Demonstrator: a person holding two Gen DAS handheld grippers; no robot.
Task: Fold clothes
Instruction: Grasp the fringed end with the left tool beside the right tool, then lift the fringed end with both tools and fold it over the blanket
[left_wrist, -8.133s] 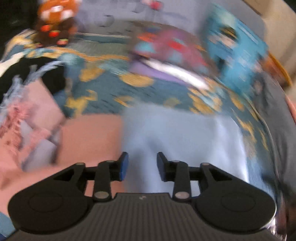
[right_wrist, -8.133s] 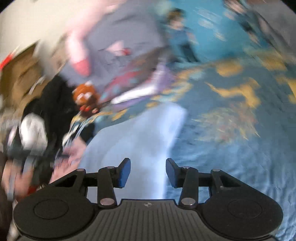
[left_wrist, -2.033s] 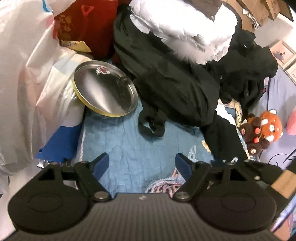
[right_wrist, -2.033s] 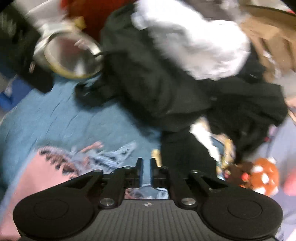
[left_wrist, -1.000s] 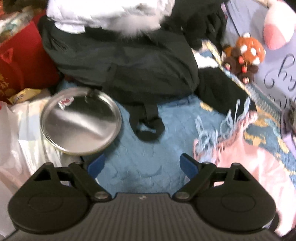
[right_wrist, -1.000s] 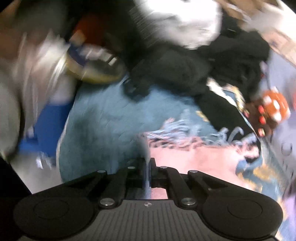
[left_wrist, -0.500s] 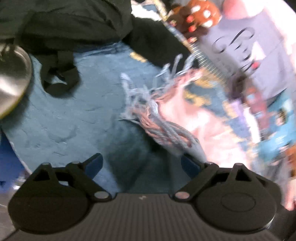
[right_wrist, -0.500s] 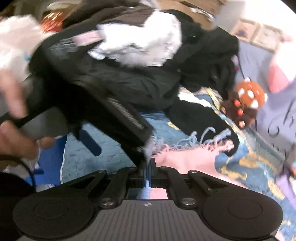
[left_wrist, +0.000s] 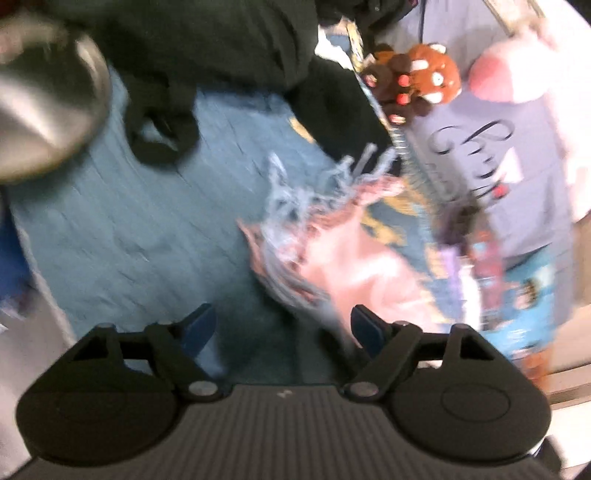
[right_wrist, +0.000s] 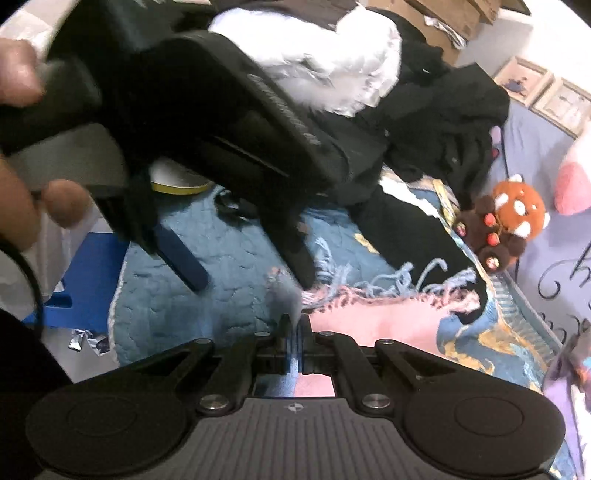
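A pink scarf (left_wrist: 354, 266) with a pale blue fringe lies on the blue quilt (left_wrist: 110, 229). In the left wrist view my left gripper (left_wrist: 282, 326) hovers over the scarf's fringed corner. Its jaws are closing, with the fringe's edge just inside the right fingertip and no pad pressing on it. In the right wrist view my right gripper (right_wrist: 294, 343) is shut on a grey-blue corner of the scarf (right_wrist: 369, 325). The left gripper (right_wrist: 247, 275), held by a person's hand (right_wrist: 18, 74), comes down from the upper left, its fingertips astride that corner.
A pile of black clothes (right_wrist: 436, 122) and a white padded jacket (right_wrist: 332, 77) fill the back. A red-brown plush toy (right_wrist: 506, 221) sits by a lilac pillow (left_wrist: 498, 155). A round metal lid (left_wrist: 40, 122) lies at the left, and the quilt's edge (right_wrist: 118, 317) drops off beside a blue box (right_wrist: 85, 280).
My left gripper has swung down over the scarf's fringed corner and its jaws have narrowed a little. My right gripper has stayed shut on the corner.
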